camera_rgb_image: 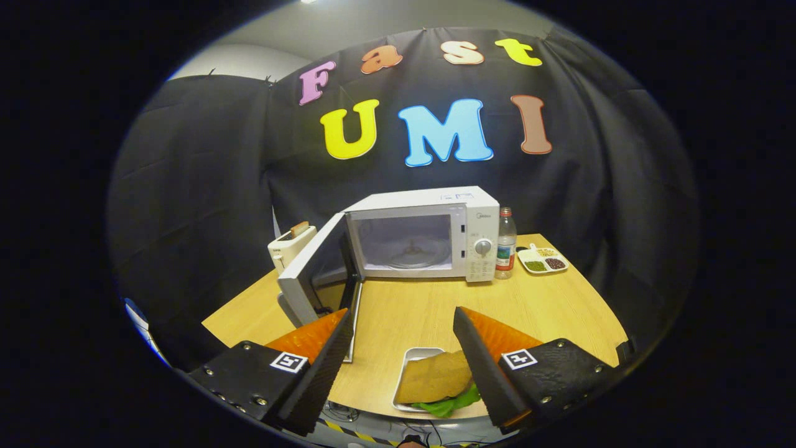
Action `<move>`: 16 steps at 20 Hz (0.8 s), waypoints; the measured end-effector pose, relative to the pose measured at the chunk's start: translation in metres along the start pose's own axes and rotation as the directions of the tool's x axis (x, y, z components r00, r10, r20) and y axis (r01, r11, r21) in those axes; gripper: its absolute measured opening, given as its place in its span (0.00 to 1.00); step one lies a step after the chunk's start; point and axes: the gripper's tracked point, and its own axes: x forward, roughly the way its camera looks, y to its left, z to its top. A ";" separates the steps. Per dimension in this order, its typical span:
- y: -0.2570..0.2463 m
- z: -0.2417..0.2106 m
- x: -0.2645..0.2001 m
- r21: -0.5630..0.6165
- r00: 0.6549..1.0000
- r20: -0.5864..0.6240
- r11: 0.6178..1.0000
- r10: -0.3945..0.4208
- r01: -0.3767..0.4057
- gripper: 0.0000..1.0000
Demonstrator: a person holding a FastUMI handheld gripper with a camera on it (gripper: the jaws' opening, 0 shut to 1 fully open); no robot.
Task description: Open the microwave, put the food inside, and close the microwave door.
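A white microwave (429,230) stands at the back of the wooden table (410,305). Its door (314,270) is swung wide open to the left, and the glass turntable (411,258) shows in the bare cavity. A sandwich with brown bread and green lettuce (435,381) lies in a small metal tray (415,356) at the table's near edge. My gripper (401,320) hangs open above the table, fingers wide apart. The tray lies low between the fingers, close to the right one, which covers part of the sandwich. Nothing is held.
A white toaster (291,244) with a slice of bread in it stands left of the microwave, behind the open door. A plastic bottle (506,242) stands right of the microwave. Beside it lies a white divided dish (542,260) of beans.
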 end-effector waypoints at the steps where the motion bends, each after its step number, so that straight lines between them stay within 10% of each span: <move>1: -0.008 -0.003 0.001 0.025 1.000 -0.019 1.000 0.007 -0.006 0.98; 16: -0.069 -0.095 0.042 0.518 0.883 -0.358 0.851 0.303 -0.082 0.98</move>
